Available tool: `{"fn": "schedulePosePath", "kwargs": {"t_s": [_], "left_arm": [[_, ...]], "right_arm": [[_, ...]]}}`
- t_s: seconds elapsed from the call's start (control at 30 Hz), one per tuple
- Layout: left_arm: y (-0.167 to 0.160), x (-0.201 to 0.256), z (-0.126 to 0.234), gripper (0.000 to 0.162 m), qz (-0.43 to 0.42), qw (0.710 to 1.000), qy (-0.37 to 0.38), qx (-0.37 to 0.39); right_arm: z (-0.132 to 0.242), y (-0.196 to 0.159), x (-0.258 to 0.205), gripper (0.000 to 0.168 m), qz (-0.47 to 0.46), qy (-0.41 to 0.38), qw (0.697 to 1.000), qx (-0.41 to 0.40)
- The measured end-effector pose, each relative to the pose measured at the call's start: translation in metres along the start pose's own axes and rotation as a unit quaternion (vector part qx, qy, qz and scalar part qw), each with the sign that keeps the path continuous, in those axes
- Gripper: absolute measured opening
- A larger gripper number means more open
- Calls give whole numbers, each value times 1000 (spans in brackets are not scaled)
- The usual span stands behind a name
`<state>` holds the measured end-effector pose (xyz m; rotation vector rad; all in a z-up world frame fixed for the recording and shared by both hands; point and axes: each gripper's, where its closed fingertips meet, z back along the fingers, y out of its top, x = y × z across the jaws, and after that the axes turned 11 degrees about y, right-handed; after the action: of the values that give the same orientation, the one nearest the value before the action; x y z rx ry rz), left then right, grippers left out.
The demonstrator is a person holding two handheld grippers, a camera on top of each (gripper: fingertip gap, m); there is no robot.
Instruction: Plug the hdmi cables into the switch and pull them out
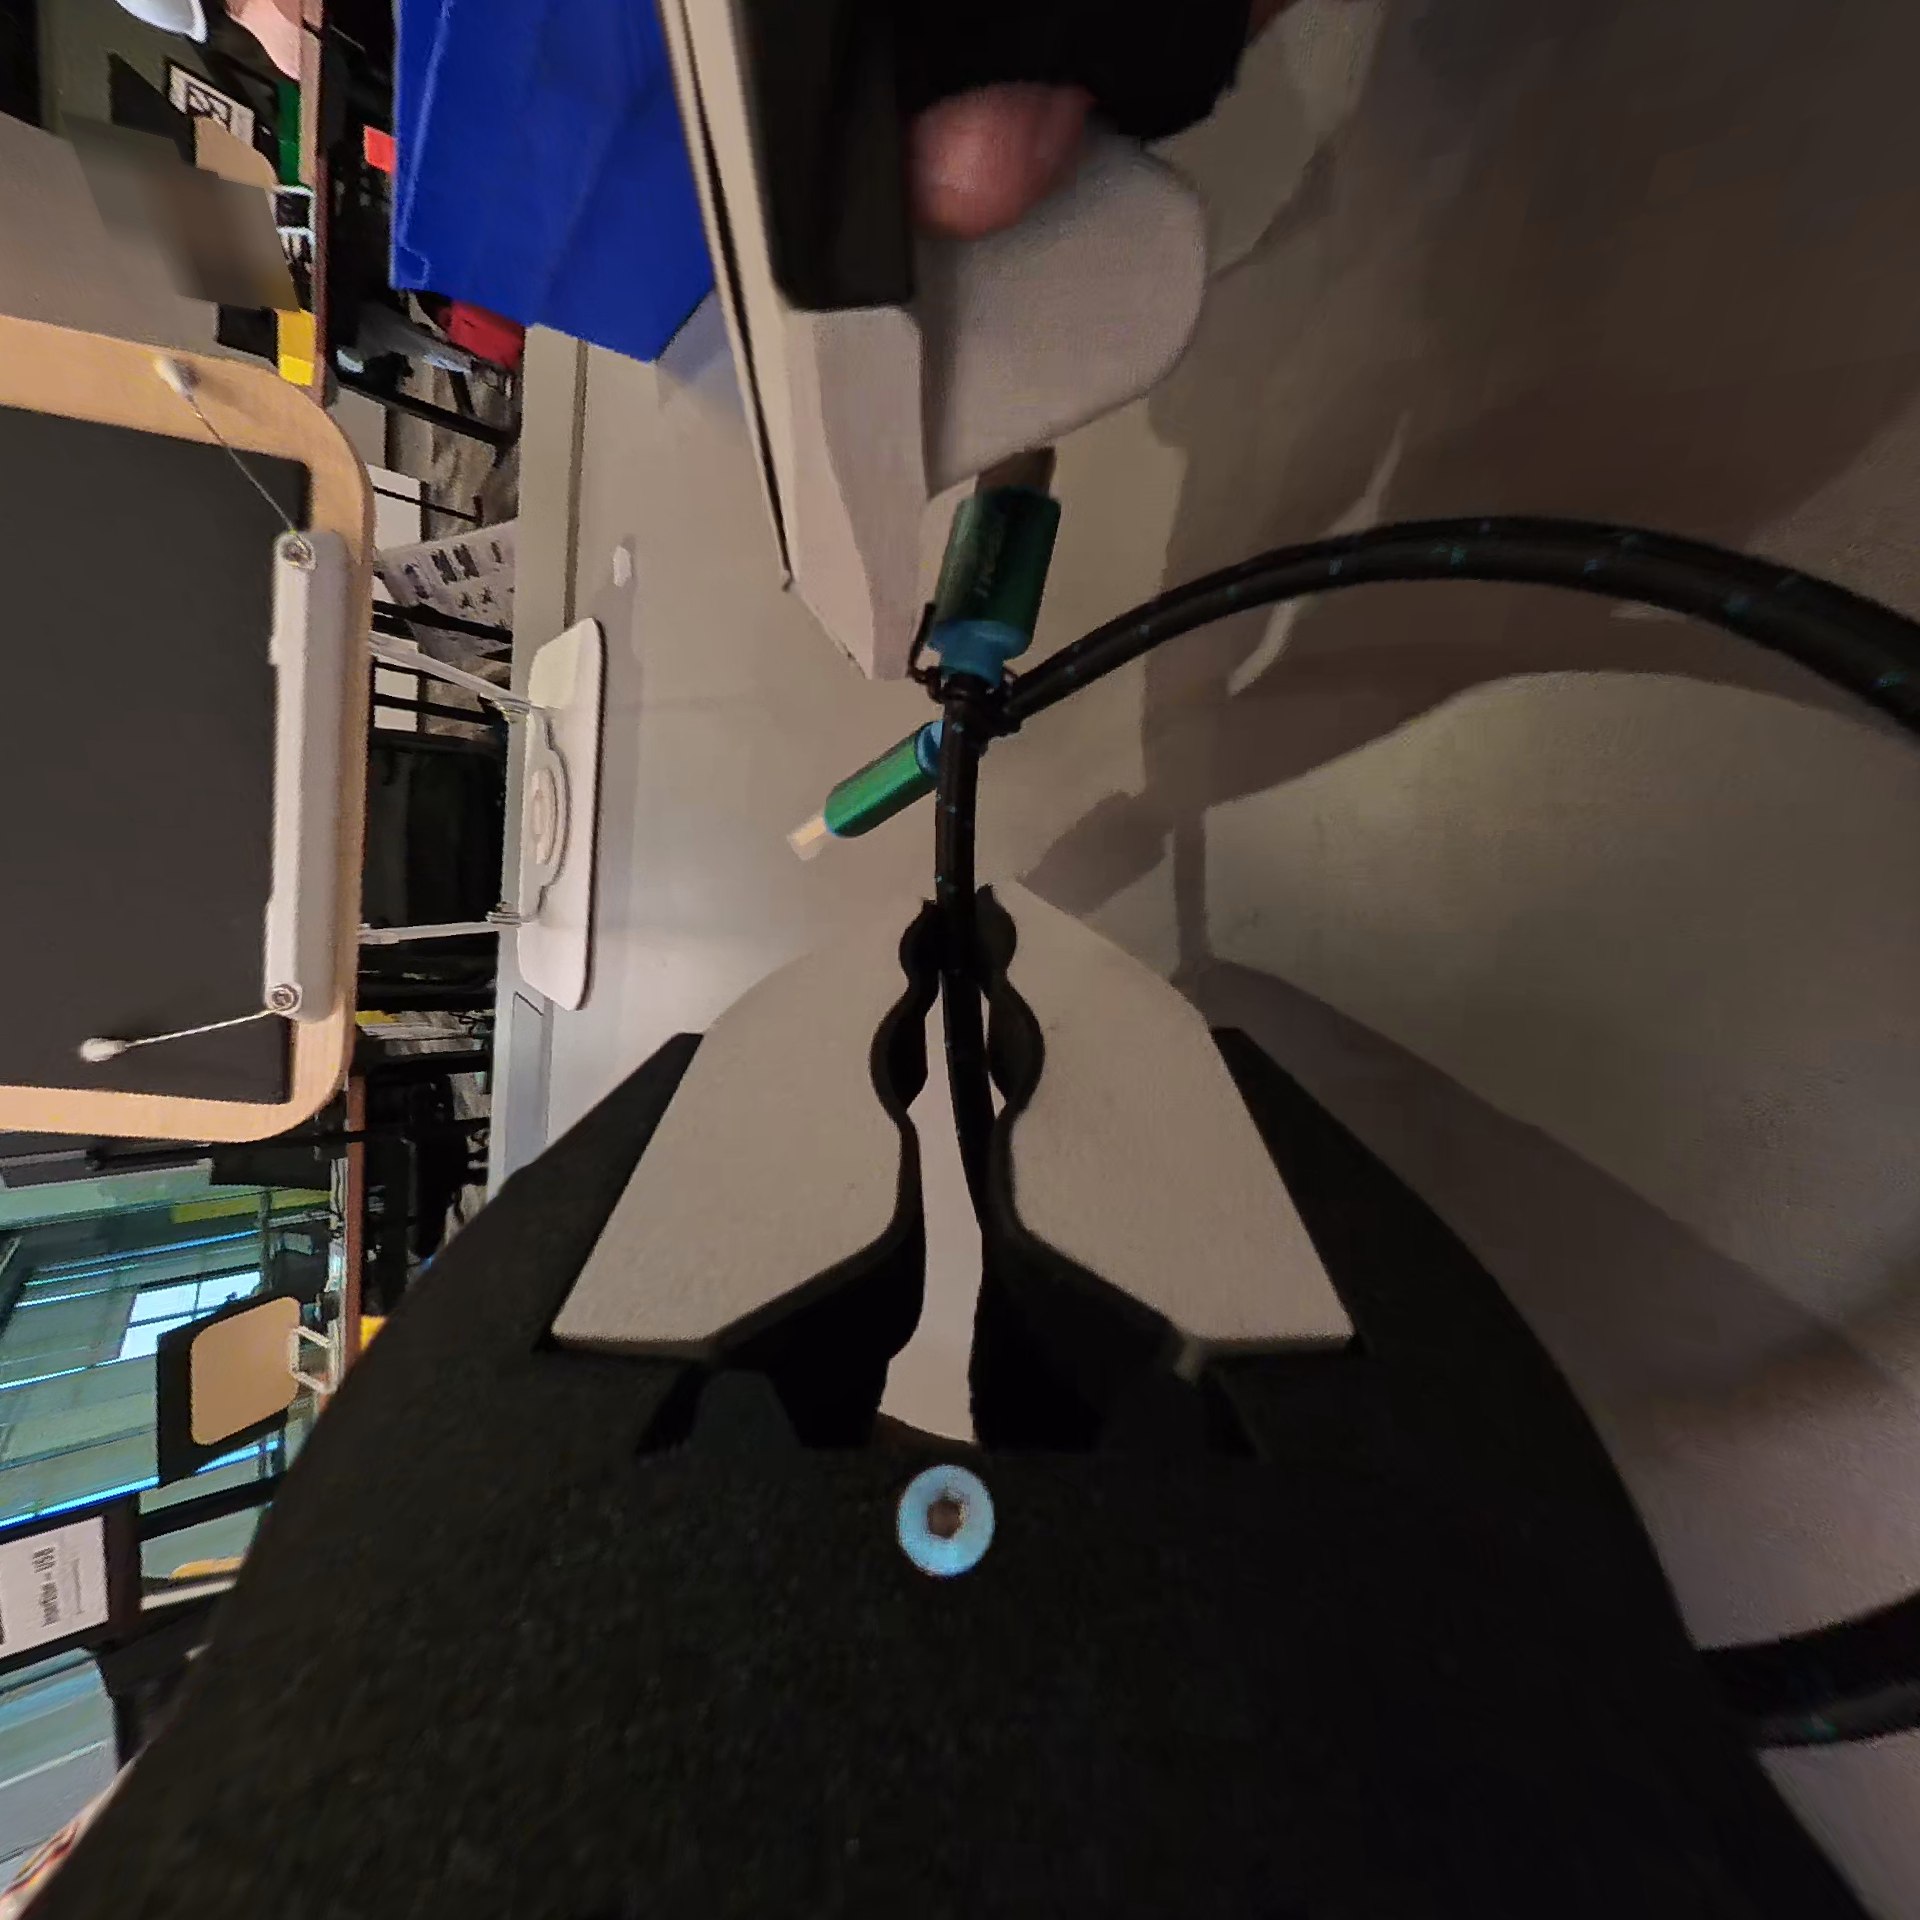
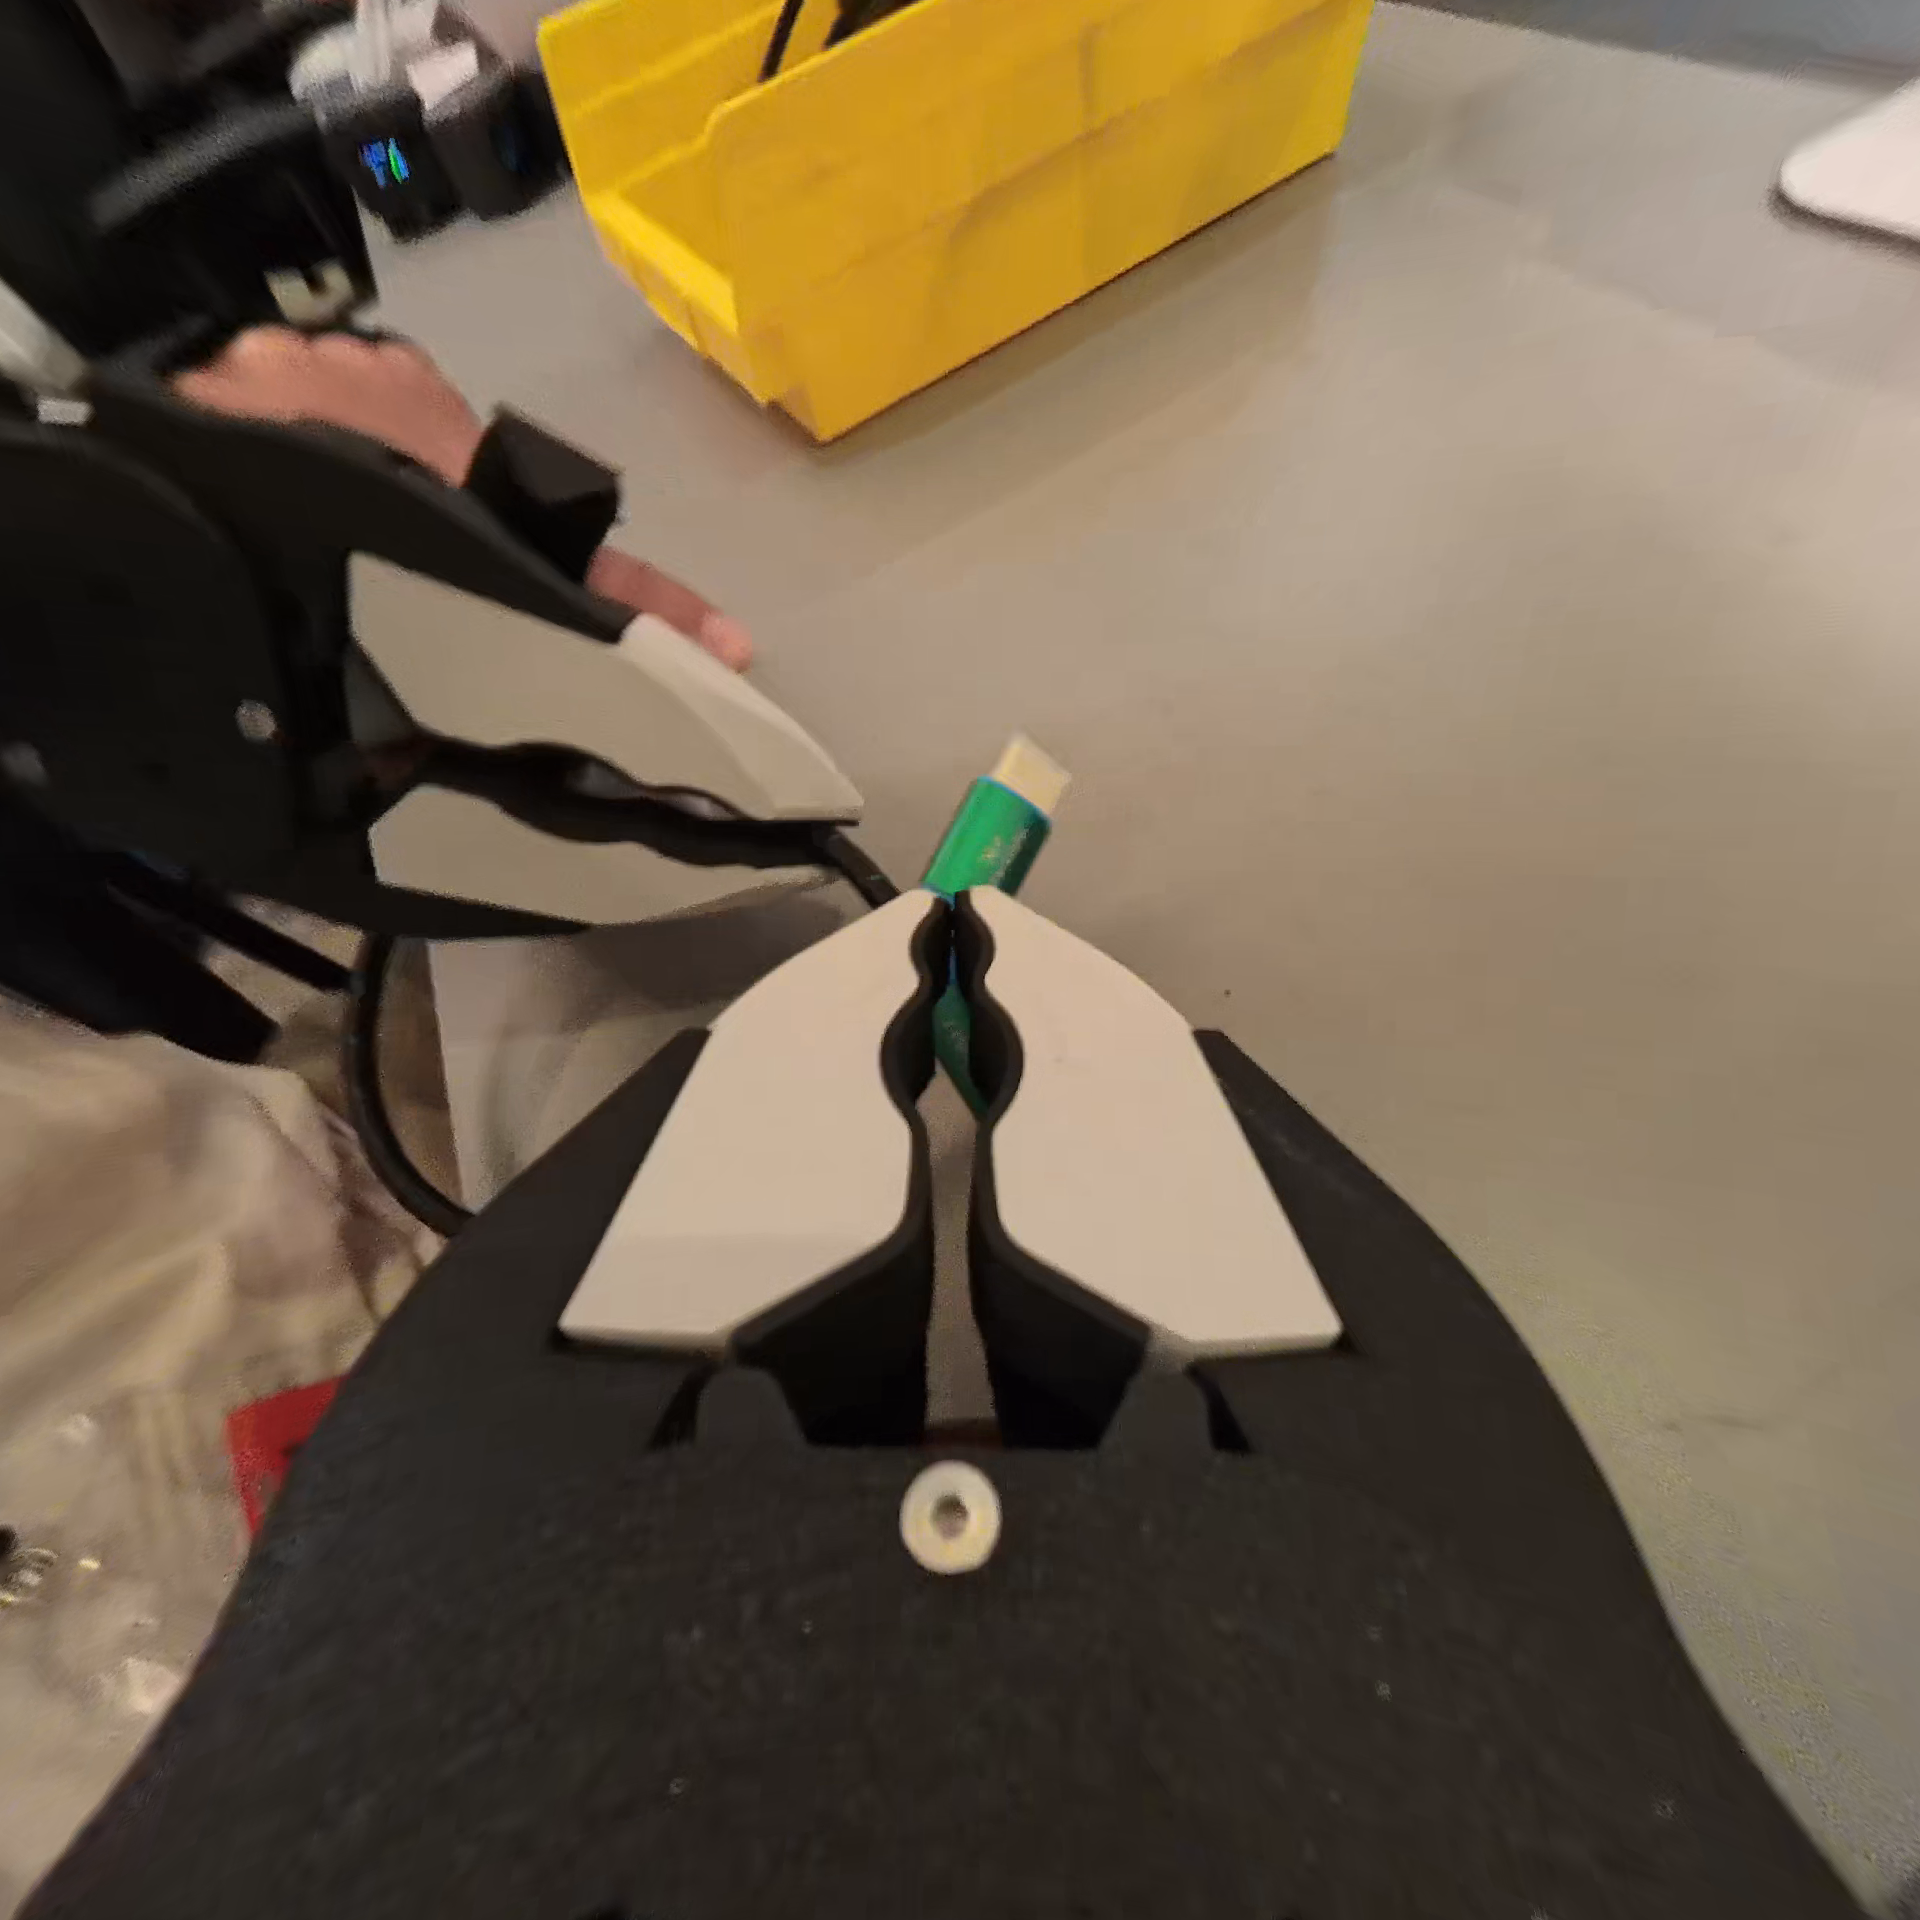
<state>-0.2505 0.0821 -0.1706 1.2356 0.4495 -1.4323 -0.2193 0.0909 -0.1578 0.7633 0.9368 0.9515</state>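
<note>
Left wrist: left gripper [image 1: 961, 914] pinches the cable [image 1: 958, 831] just behind a plug [image 1: 992, 566]; a second plug [image 1: 878, 795] hangs free alongside.

Right wrist: right gripper [image 2: 954, 909] clamps a plug [image 2: 995, 831], tip up over the table [image 2: 1455, 727]. No switch visible.

Risk: the crossed cables could snag, and the tilted plug could miss its port.

Green-plugged black HDMI cable [image 1: 961, 997], airborne
</note>
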Motion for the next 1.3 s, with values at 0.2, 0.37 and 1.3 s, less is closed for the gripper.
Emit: {"fn": "schedulePosePath", "kwargs": {"t_s": [0.2, 0.37, 1.3], "left_arm": [[-4, 1, -1, 6, 5, 1000, -3, -9], [-10, 1, -2, 6, 12, 1000, -6, -20], [-6, -1, -3, 6, 28, 999, -4, -26]], "right_arm": [[1, -5, -2, 0, -95, 67, 993, 17], [15, -4, 5, 3, -19, 20, 1000, 9], [-19, -20, -13, 0, 97, -26, 991, -84]]}}
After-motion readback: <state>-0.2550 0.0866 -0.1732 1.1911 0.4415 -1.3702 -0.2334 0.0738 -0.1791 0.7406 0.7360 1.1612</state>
